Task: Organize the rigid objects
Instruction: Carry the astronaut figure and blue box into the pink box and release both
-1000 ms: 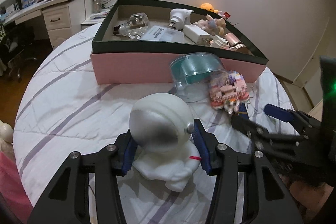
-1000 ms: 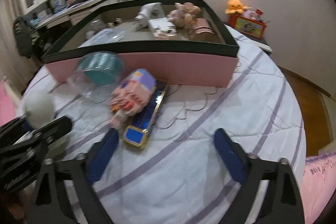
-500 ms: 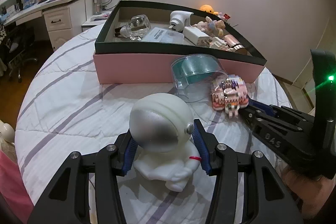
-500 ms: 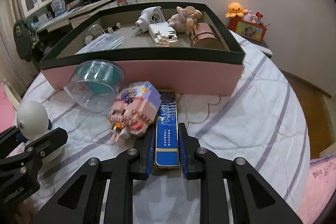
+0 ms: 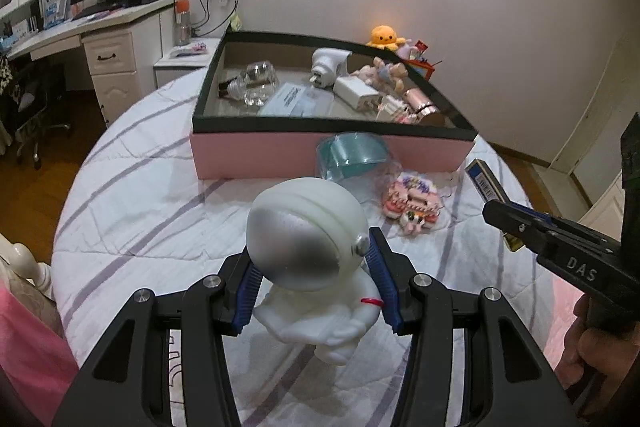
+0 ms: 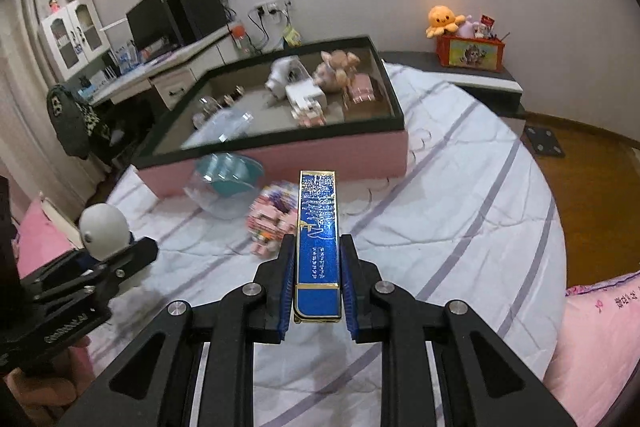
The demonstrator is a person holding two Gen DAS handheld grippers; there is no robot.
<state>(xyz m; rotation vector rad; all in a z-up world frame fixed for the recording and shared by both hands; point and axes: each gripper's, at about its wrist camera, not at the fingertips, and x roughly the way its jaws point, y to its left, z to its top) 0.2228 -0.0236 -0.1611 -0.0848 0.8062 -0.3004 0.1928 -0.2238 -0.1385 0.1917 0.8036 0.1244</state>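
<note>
Astronaut figure sits dead centre at the bottom of the left wrist view, and the left gripper has it pinched, blue pads tight on both sides of its body below the helmet. Over in the right wrist view, the right gripper is clamped on a long blue box with gold edging, low in the middle of the frame, the box sticking out forward and clear of the bedspread. Just beyond the box, a pink block toy lies on the striped cover, and a clear round container with something teal inside rests against the pink wall of the big tray. Inside that tray, upper middle of the frame: a white plug, a charger, a plush toy, a glass bottle.
</note>
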